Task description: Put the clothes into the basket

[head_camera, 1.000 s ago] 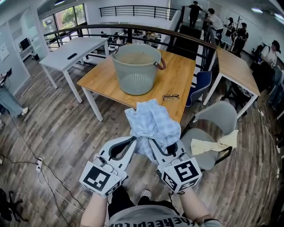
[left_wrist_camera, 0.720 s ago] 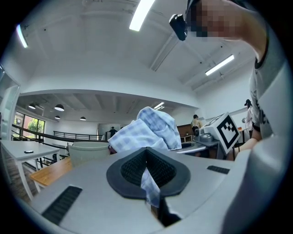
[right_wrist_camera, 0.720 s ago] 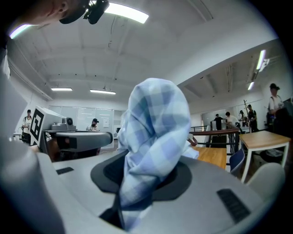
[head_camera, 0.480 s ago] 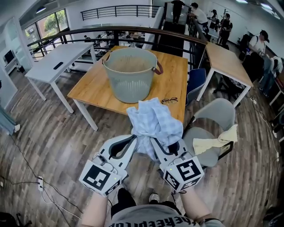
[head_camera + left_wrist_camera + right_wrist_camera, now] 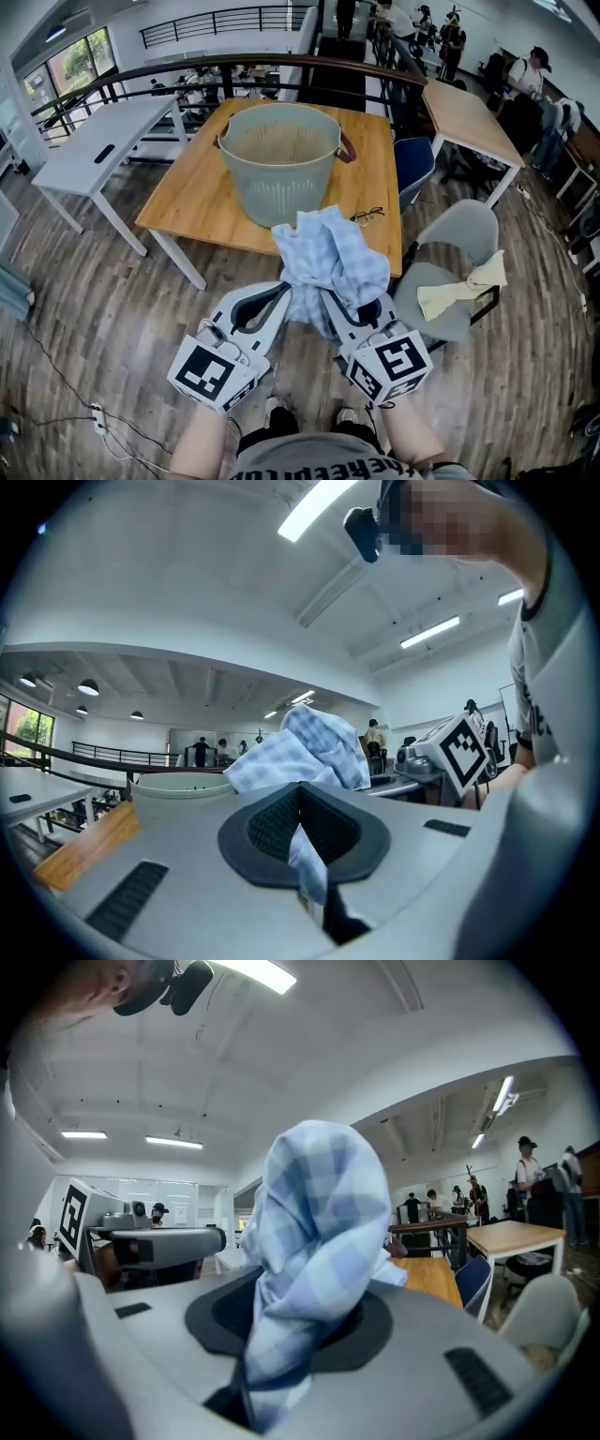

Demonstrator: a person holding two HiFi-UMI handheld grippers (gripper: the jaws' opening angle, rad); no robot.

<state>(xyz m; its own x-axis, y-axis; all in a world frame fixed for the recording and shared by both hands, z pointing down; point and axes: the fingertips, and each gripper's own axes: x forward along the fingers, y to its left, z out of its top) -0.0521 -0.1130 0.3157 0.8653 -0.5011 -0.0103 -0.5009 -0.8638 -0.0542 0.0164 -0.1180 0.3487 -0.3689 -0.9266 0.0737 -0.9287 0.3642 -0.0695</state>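
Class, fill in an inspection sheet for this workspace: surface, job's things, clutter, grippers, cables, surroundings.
Surface: wooden table, mostly bare.
Job's things: grey basket upright on the table, no clothes seen inside; blue checked cloth held up short of the basket; yellow cloth draped on the grey chair.
Clutter: glasses on the table beside the basket.
Grippers: left gripper and right gripper both shut on the blue checked cloth.
Cables: cable with power strip on the floor.
Surroundings: white table, railing, people behind.
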